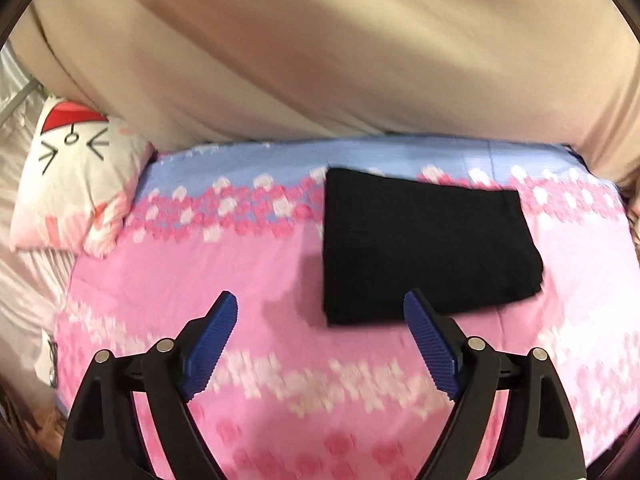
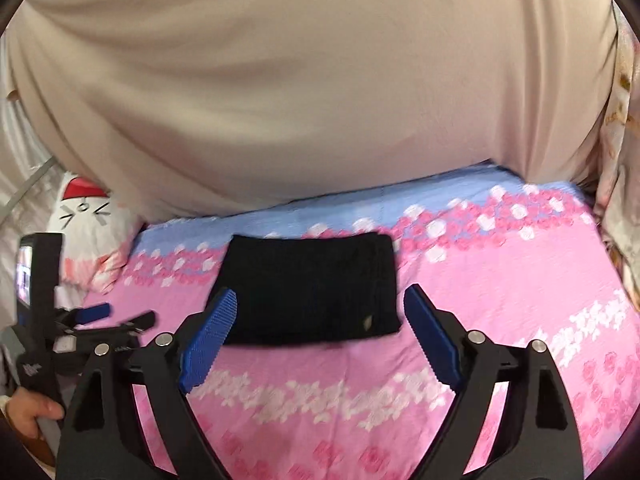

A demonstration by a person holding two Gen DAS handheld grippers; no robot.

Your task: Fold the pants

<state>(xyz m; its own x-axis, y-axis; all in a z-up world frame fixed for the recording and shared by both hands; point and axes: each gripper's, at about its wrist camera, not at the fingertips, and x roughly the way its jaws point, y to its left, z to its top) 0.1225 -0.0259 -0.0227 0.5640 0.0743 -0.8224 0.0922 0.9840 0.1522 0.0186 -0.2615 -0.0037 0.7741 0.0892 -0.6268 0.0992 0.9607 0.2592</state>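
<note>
A: What takes up most of the view?

B: A wide beige fabric drape (image 1: 320,60) hangs across the back, and below it lies the bed with its pink and blue flower-print cotton sheet (image 1: 260,264). A white cartoon-face pillow with a red cap (image 1: 76,176) sits at the bed's far left corner, tucked against the drape.

A: And the pants?

B: The black folded pants (image 1: 424,248) lie flat on the sheet as a compact, roughly rectangular bundle, toward the blue band at the far side of the bed. From the right wrist view the same bundle (image 2: 312,288) sits straight ahead.

A: What about the tools?

B: The left tool (image 1: 320,312) has its blue ribbed pads spread wide with nothing between them; the bundle lies just beyond its right pad, apart from it. The right tool (image 2: 320,308) is likewise spread wide and empty, poised above the near edge of the pants without pressing on them. In the right view the left tool (image 2: 100,316) shows at the left edge, carried by a hand (image 2: 32,412).

A: So which step is this?

B: I judge the folding is essentially finished and both tools are clear of the cloth. If anything remains, it calls for a light tidy of the bundle's edges, or simply leaving it alone.
</note>
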